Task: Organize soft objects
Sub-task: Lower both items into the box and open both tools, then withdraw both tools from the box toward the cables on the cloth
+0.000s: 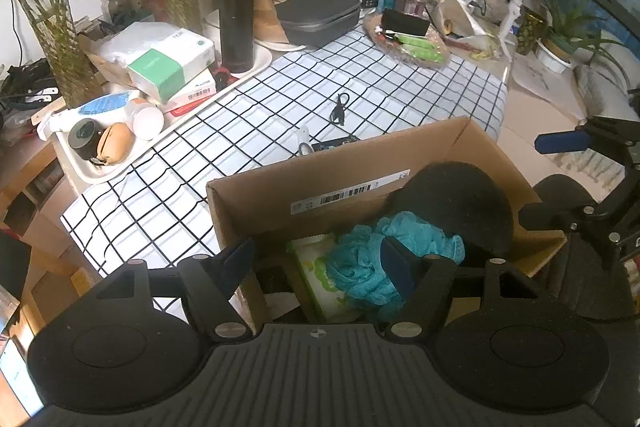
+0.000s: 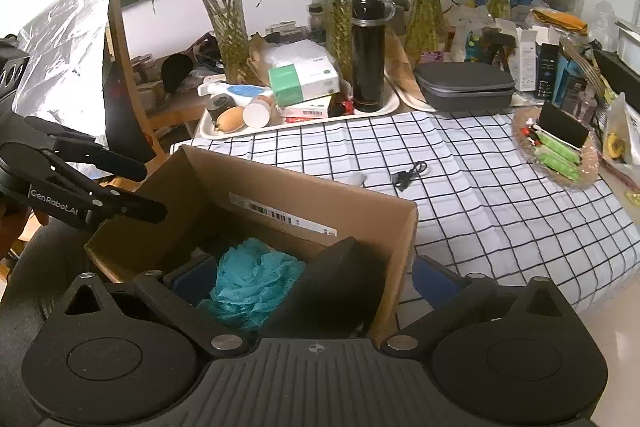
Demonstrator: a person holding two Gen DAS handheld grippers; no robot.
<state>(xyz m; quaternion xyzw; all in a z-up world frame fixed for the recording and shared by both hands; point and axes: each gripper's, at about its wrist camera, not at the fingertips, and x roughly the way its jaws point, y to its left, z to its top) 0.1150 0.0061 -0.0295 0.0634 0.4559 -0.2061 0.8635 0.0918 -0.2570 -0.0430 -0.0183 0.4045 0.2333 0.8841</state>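
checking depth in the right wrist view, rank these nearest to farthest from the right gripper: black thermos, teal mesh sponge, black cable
1. teal mesh sponge, inside the cardboard box, just beyond the right gripper.
2. black cable, on the checked cloth past the box.
3. black thermos, upright on the tray at the back.

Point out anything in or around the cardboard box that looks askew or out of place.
The black foam pad isn't lying flat: it leans against the box wall and pokes above the rim, over the teal mesh sponge. A loose black cable lies on the checked cloth.
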